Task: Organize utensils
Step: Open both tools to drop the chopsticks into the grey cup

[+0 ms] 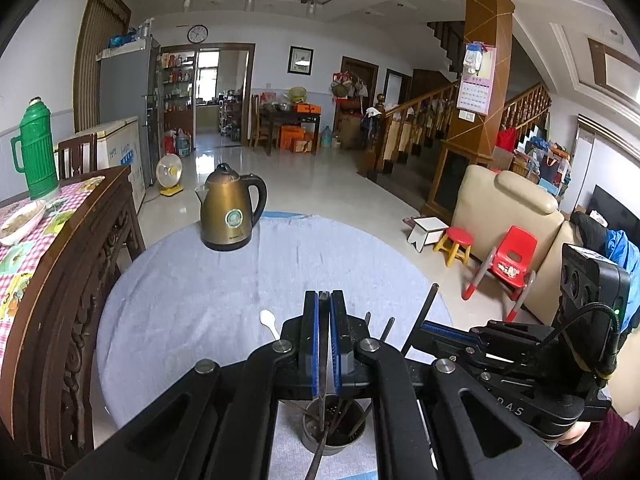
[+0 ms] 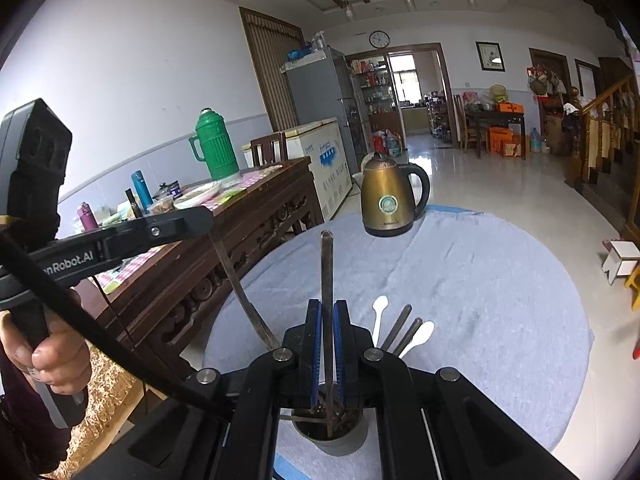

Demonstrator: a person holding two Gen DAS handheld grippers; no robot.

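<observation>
A grey utensil cup (image 1: 334, 432) stands on the blue cloth near the table's front edge; it also shows in the right wrist view (image 2: 332, 436). My left gripper (image 1: 324, 300) is shut on a dark chopstick (image 1: 321, 420) whose lower end dips into the cup. My right gripper (image 2: 328, 308) is shut on another dark chopstick (image 2: 327, 280), held upright with its lower end in the cup. Two white spoons (image 2: 379, 312) and two loose chopsticks (image 2: 400, 326) lie on the cloth just beyond the cup. One white spoon (image 1: 269, 322) shows in the left wrist view.
A bronze electric kettle (image 1: 230, 212) stands at the far side of the round table (image 1: 180, 280). A carved wooden sideboard (image 1: 60, 280) with a green thermos (image 1: 36, 148) is close on the left. A sofa (image 1: 508, 216), red chair and stool are right.
</observation>
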